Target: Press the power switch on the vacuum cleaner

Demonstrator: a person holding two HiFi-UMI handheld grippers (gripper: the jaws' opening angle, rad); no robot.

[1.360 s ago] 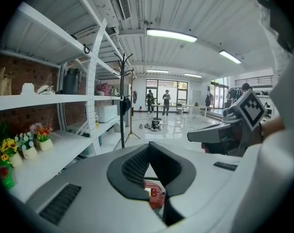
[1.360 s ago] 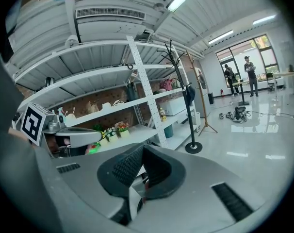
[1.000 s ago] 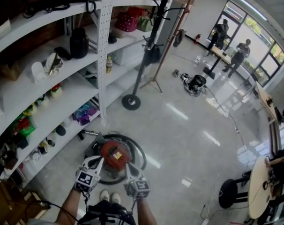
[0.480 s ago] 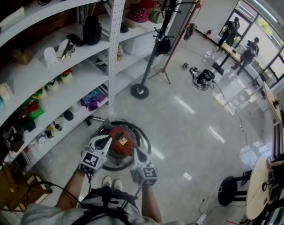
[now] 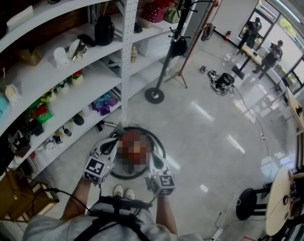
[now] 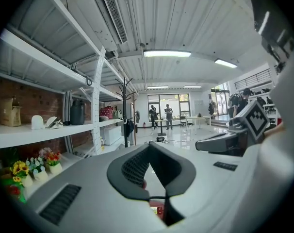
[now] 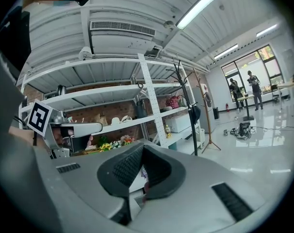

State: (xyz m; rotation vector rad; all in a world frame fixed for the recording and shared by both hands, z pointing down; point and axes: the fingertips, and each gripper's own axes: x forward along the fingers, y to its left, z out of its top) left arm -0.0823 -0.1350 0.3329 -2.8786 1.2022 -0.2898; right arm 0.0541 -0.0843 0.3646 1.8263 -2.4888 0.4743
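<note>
Shelving (image 5: 66, 92) is running along well to the left of your left hand-held gripper (image 5: 111, 145), and polished floor (image 5: 207, 134) is spreading out beyond your right hand-held gripper (image 5: 153, 159). Between the two, the red vacuum cleaner (image 5: 133, 147) is sitting on that floor inside its dark hose loop (image 5: 128, 176), just ahead of your shoes (image 5: 123, 191). A mosaic patch is covering its top, so the power switch is not showing.

Over the last second the head view has been pulling back. More of your shoulders is now filling its bottom edge, and the hand-held grippers are sitting a little wider apart, one at each flank of the red body rather than over its middle.

Each hand-held gripper is carrying its jaws closed, pads meeting at the far end with nothing between them. A sliver of red is showing below the left one's jaws.

To my eye this is fitting two stages equally: closed tips lining up for a press, or tips coming away after one. Nothing on the vacuum cleaner is telling you which.
</note>
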